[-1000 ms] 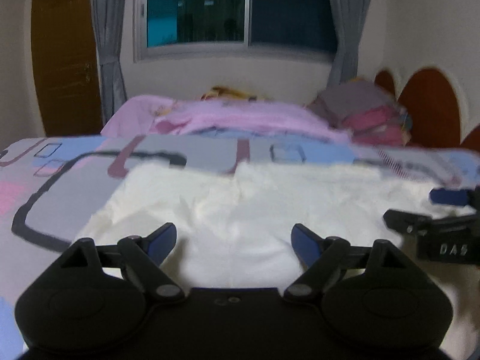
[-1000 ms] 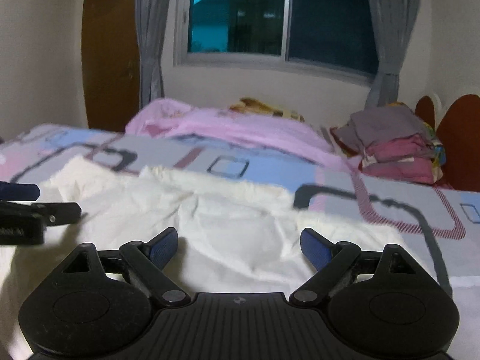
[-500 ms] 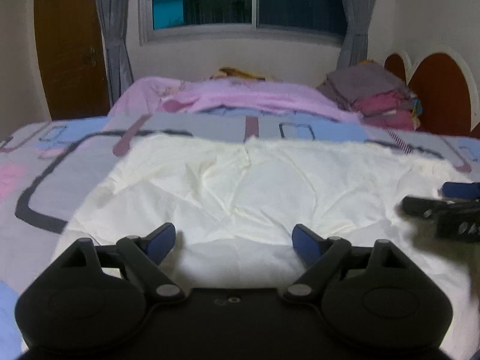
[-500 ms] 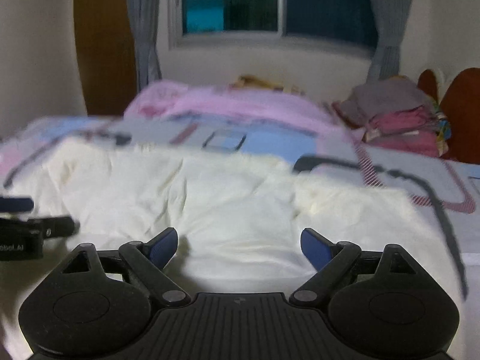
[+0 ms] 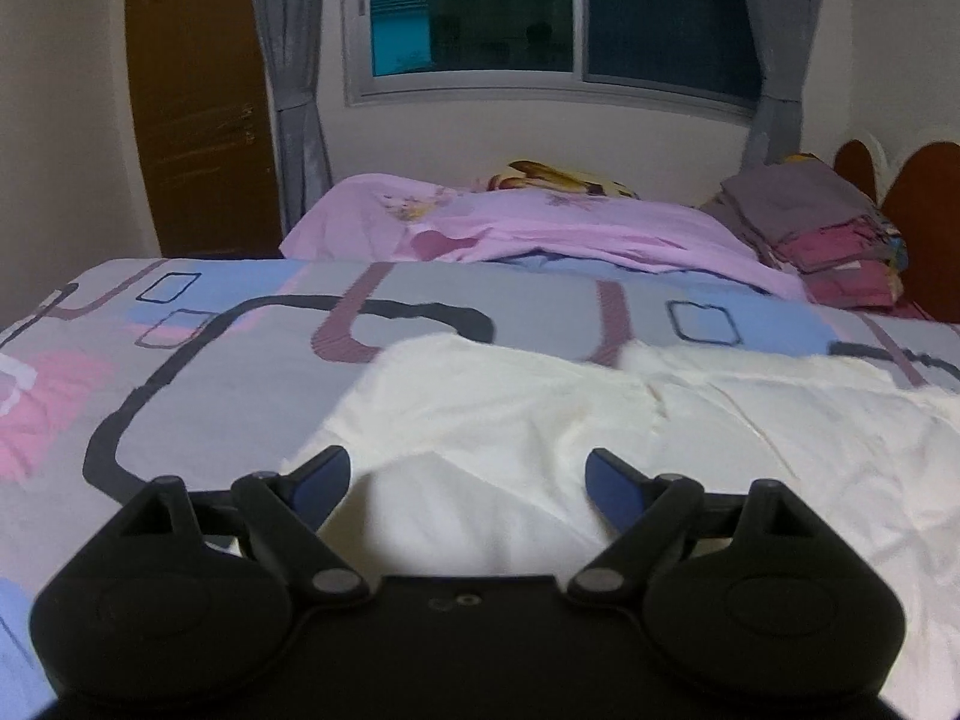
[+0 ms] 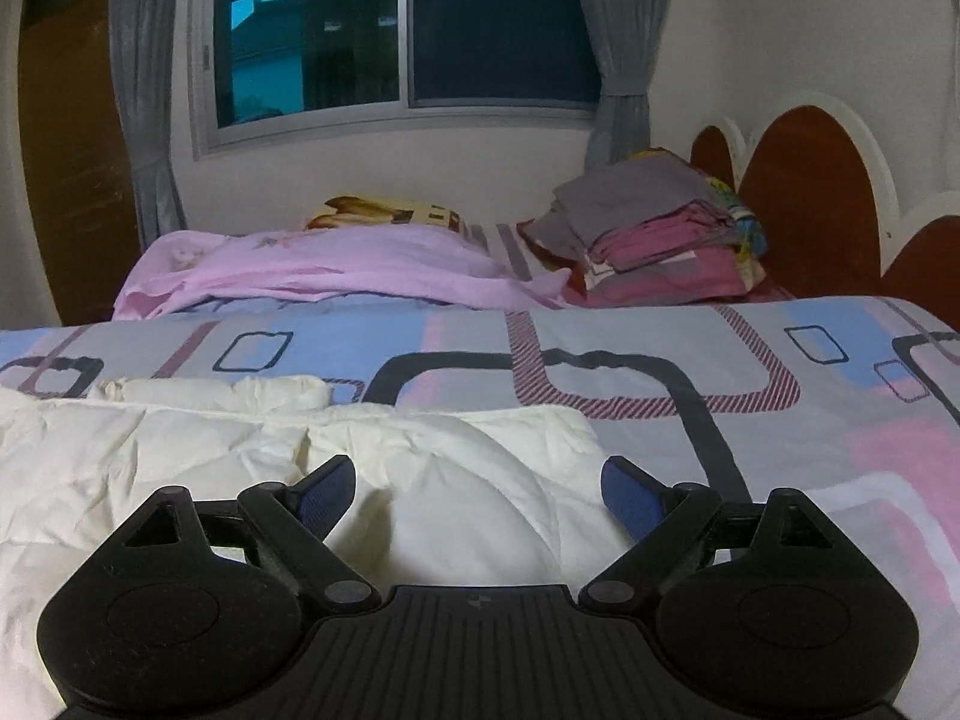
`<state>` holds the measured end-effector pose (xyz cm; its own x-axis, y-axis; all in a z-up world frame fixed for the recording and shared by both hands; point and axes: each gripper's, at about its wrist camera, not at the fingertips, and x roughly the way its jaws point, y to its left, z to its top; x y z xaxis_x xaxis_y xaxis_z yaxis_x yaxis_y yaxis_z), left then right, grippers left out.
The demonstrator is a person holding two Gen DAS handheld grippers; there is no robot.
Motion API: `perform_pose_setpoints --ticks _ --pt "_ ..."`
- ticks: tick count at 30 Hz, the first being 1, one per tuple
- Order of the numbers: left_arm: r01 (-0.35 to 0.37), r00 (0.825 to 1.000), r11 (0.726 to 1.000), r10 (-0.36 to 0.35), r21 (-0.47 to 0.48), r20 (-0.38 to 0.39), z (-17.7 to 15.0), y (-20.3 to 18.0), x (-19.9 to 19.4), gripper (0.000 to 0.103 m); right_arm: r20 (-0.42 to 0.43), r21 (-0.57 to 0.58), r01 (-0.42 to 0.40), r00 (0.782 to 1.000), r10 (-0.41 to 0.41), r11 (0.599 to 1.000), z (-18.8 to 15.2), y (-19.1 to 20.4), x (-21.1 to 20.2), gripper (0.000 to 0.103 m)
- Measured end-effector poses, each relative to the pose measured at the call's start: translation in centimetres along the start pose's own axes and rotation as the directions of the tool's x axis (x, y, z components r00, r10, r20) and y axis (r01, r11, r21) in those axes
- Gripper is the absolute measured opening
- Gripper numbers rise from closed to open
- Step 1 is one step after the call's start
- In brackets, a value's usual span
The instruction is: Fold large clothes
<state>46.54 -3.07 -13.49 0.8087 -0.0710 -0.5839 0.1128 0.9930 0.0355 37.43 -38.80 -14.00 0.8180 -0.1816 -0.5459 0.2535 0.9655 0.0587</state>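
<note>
A large cream-white garment (image 5: pixel 630 420) lies spread flat on the patterned bedspread (image 5: pixel 240 360). My left gripper (image 5: pixel 468 480) is open and empty, low over the garment's near left part. The garment also shows in the right wrist view (image 6: pixel 420 462), with its right edge ending just past the fingers. My right gripper (image 6: pixel 474 489) is open and empty, low over the garment's near right part. Neither gripper shows in the other's view.
A pink blanket (image 5: pixel 540 228) lies heaped across the far side of the bed. A stack of folded grey and magenta clothes (image 6: pixel 654 234) stands at the far right by the red headboard (image 6: pixel 810 198). A window (image 5: pixel 558 12) and a wooden door (image 5: pixel 198 102) are behind.
Both grippers have moved apart, left one leftward and right one rightward, toward the garment's outer edges. Each has dropped out of the other's view. Both stay open.
</note>
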Motion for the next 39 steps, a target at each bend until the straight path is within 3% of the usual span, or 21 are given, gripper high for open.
perform_pose_setpoints --ticks 4,8,12,19,28,34,39 --pt "-0.011 1.0 1.0 0.01 -0.018 -0.025 0.4 1.3 2.1 0.085 -0.013 -0.029 0.025 1.0 -0.026 0.999 -0.2 1.6 1.5 0.088" --pt "0.0 0.998 1.0 0.0 -0.005 -0.065 -0.6 1.8 3.6 0.089 -0.086 -0.075 0.053 0.995 -0.059 0.996 -1.7 2.3 3.7 0.088" --pt "0.004 0.998 1.0 -0.005 -0.009 -0.069 -0.8 1.9 3.8 0.09 -0.086 -0.072 0.06 0.994 -0.066 0.996 -1.4 2.4 3.5 0.088" --pt "0.02 0.997 0.999 -0.022 -0.025 -0.07 0.0 2.6 2.0 0.089 -0.003 -0.074 -0.046 0.999 0.046 0.996 -0.2 5.1 -1.2 0.088" --pt "0.063 0.996 0.997 -0.065 -0.038 -0.06 0.1 3.0 -1.8 0.09 -0.026 -0.128 -0.177 0.984 0.175 0.976 -1.9 11.4 -3.9 0.088" --pt "0.097 0.994 0.995 -0.098 -0.013 -0.05 -1.1 2.8 -4.1 0.091 -0.086 -0.185 -0.167 0.984 0.154 0.968 -4.1 13.3 -3.3 0.088" --pt "0.09 0.99 0.996 -0.091 -0.019 -0.109 -2.4 2.6 -3.6 0.09 -0.096 -0.176 -0.16 0.985 0.145 0.971 -4.5 13.6 -2.8 0.088"
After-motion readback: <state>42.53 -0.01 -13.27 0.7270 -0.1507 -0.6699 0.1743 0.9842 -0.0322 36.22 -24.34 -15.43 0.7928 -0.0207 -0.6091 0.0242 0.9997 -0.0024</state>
